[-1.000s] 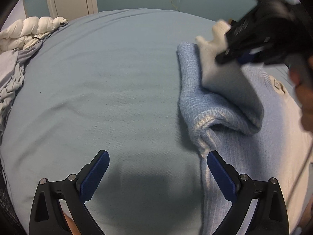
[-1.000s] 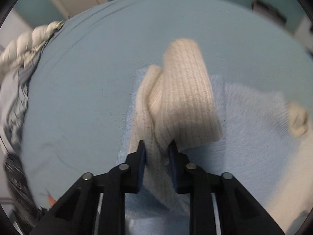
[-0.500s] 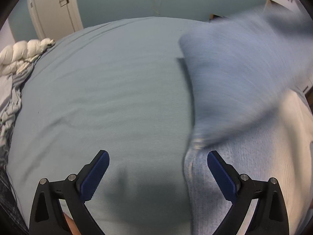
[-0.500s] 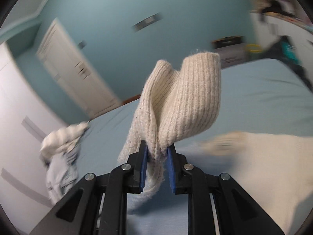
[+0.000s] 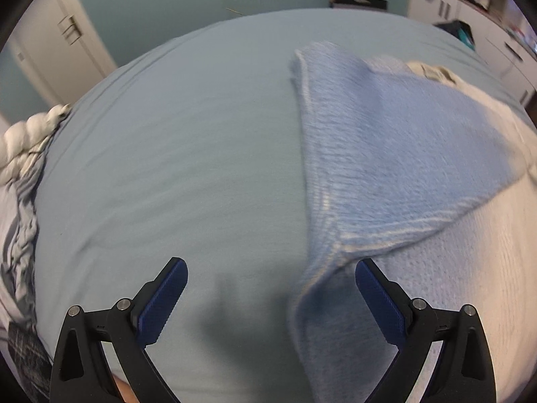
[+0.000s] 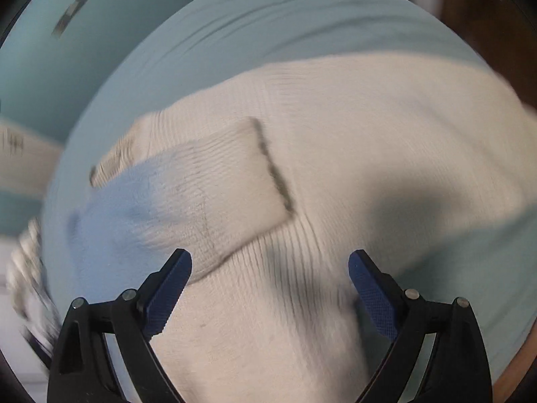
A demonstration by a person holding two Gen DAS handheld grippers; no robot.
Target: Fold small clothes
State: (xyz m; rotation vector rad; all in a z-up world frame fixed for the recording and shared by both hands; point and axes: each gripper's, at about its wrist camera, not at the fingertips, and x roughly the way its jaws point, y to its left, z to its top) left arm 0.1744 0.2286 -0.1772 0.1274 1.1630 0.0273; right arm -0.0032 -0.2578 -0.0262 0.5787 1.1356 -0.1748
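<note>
A knit sweater, light blue fading to cream, lies on the bed. In the left wrist view its blue sleeve (image 5: 396,154) is folded diagonally across the body. My left gripper (image 5: 270,297) is open and empty, low over the sheet at the sweater's left edge. In the right wrist view the folded sleeve (image 6: 208,194) lies flat on the cream body (image 6: 369,141), its cuff end toward the middle. My right gripper (image 6: 270,287) is open and empty just above the sweater. The right view is motion-blurred.
The light blue bed sheet (image 5: 174,154) spreads to the left of the sweater. A heap of white and grey clothes (image 5: 20,154) lies at the bed's left edge. White cabinets (image 5: 470,23) and a door (image 5: 57,43) stand beyond the bed.
My right gripper carried the sleeve up and over the sweater, let it go and opened. The sleeve now lies folded across the body. My left gripper stayed open.
</note>
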